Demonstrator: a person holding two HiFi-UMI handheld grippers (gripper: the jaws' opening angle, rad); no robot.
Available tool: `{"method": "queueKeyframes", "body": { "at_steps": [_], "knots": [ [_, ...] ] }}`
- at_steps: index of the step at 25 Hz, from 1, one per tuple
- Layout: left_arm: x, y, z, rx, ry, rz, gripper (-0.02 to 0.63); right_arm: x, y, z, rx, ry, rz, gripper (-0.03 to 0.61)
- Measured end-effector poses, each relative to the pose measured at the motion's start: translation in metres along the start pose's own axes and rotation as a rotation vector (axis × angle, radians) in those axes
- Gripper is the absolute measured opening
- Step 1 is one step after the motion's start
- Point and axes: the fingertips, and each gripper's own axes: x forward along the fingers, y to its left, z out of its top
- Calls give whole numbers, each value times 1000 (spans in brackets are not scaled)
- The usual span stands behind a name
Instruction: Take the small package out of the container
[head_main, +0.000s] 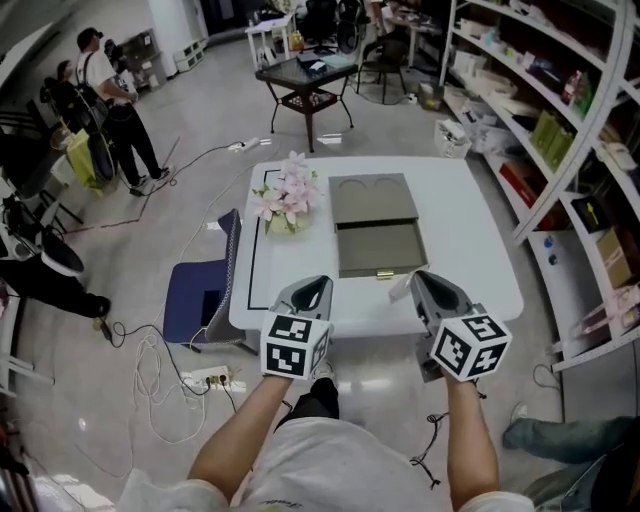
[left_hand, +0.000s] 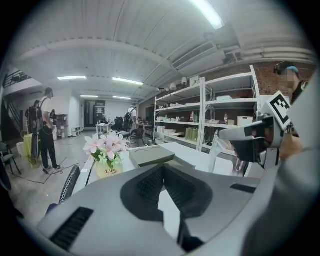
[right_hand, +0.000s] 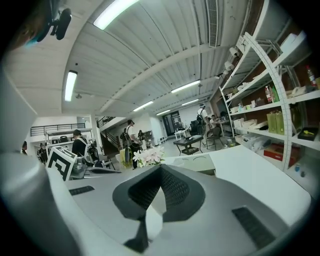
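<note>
— Grey concrete floor and tall white metal shelving (head_main: 560, 110) surround a white square table (head_main: 470, 240). What sits on it?
— 1 flat olive-green box container (head_main: 380, 250), lying open with its lid folded back flat. A pale yellow pot of pink flowers (head_main: 288, 200) stands just beside it on the left.
— And the 2 grippers?
— Both hang side by side at the table's near edge. The left gripper (head_main: 312, 285) has its jaws pressed together and is empty. The right gripper (head_main: 422, 280) has its jaws pinched on the small clear plastic package (head_main: 398, 290).
— So where is the package?
— Outside the container, just beside its near side, hanging from the right gripper's tip over the table's near rim.
</note>
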Motion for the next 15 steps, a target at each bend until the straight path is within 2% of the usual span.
{"method": "queueKeyframes", "body": {
  "at_steps": [9, 15],
  "knots": [
    [-10, -1, -6, -14, 4, 6, 3, -2, 11, -4, -24, 8, 11, 5],
    [-6, 9, 0, -13, -29, 30, 3, 7, 7, 5, -51, -13, 26, 4]
  ]
}}
